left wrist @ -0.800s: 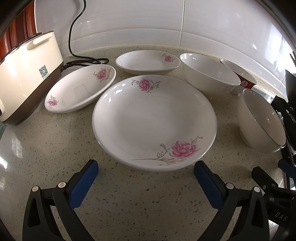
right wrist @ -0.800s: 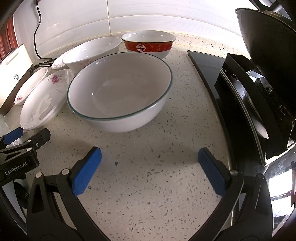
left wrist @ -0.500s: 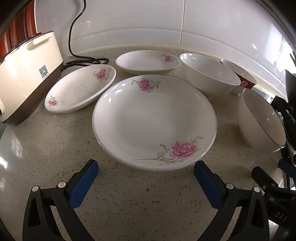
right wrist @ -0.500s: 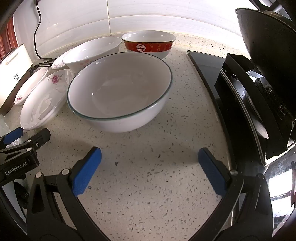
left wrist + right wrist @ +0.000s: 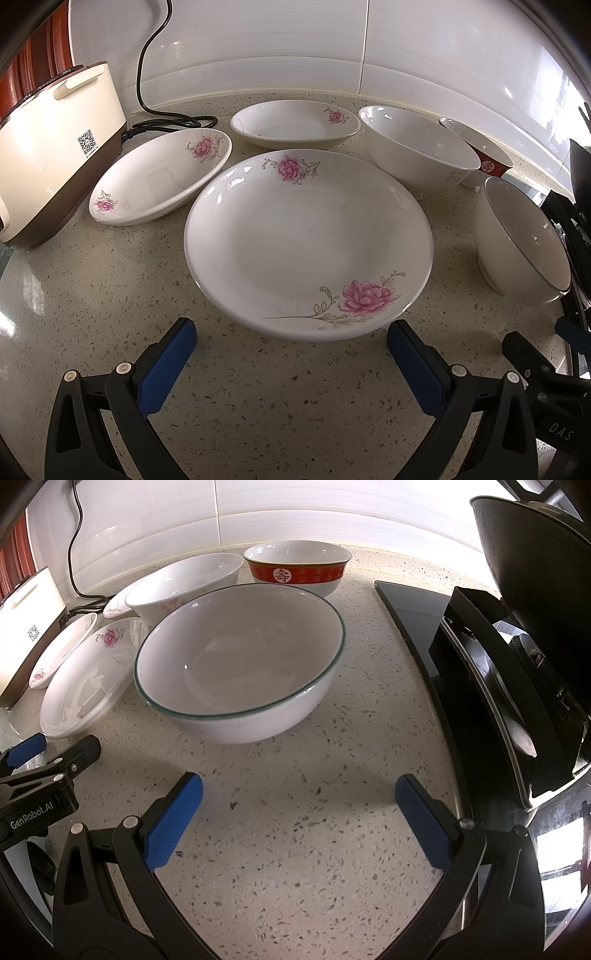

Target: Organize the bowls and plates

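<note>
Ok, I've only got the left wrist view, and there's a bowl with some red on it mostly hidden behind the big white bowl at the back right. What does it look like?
Observer: The red bowl stands upright near the wall. It is white with a wide red band that bears a round white medallion.
Operator: And the right gripper? I see just an edge of it.
Observer: The right gripper has its fingers wide apart over bare counter, short of the green-rimmed bowl, with nothing between them.
Operator: What's on that bowl's far side?
Observer: A black glass cooktop, with a dark pan above it.
</note>
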Action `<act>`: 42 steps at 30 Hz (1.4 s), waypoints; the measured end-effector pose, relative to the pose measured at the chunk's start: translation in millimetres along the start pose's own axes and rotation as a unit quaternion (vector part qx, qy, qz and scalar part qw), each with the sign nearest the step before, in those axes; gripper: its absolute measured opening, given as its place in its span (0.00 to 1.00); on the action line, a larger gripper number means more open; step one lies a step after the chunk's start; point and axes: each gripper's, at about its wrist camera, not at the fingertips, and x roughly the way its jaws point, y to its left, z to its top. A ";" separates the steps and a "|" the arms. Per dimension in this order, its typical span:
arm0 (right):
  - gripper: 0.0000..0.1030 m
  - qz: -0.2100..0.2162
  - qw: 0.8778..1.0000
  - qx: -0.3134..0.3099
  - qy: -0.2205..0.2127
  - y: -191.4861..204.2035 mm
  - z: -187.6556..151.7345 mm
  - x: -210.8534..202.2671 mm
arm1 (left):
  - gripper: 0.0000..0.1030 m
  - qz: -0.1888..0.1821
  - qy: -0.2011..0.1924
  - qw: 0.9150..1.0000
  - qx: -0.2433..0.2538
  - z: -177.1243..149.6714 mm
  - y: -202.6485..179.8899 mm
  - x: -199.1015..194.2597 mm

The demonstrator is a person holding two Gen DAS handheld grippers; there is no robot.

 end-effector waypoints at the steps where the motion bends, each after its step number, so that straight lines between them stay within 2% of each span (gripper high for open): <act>1: 1.00 0.000 1.000 0.000 0.000 0.0 0.0 0.4 | 1.00 0.000 0.000 1.000 0.000 0.0 0.0 0.0; 42: 1.00 0.000 1.000 0.000 0.000 -1.5 0.7 -0.5 | 1.00 -0.001 0.001 1.000 0.001 -6.5 1.8 -6.1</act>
